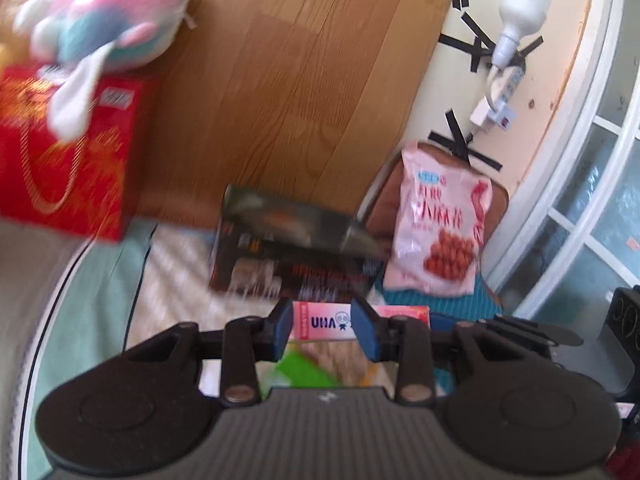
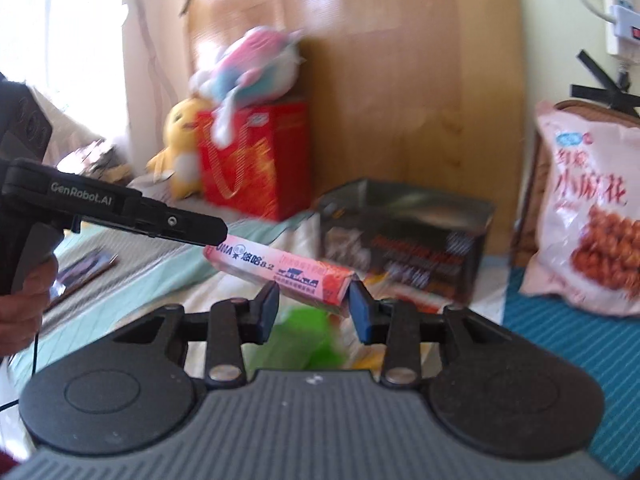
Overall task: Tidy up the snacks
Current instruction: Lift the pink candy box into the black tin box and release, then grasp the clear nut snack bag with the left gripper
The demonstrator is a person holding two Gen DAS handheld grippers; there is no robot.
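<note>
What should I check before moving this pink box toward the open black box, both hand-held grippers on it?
1. Left hand-held gripper grips the pink box: ok, pads press one end.
2. Right hand-held gripper grips the other end: ok, pads on both sides.
3. Pink box clear of the bed: ok, lifted above the green packet.
4. Black box open and facing up: ok, lid off, though its inside is hidden.
5. Path to the black box free: cannot tell, pictures are blurred.
6. Pink bag out of the way: ok, it leans off to the right.
</note>
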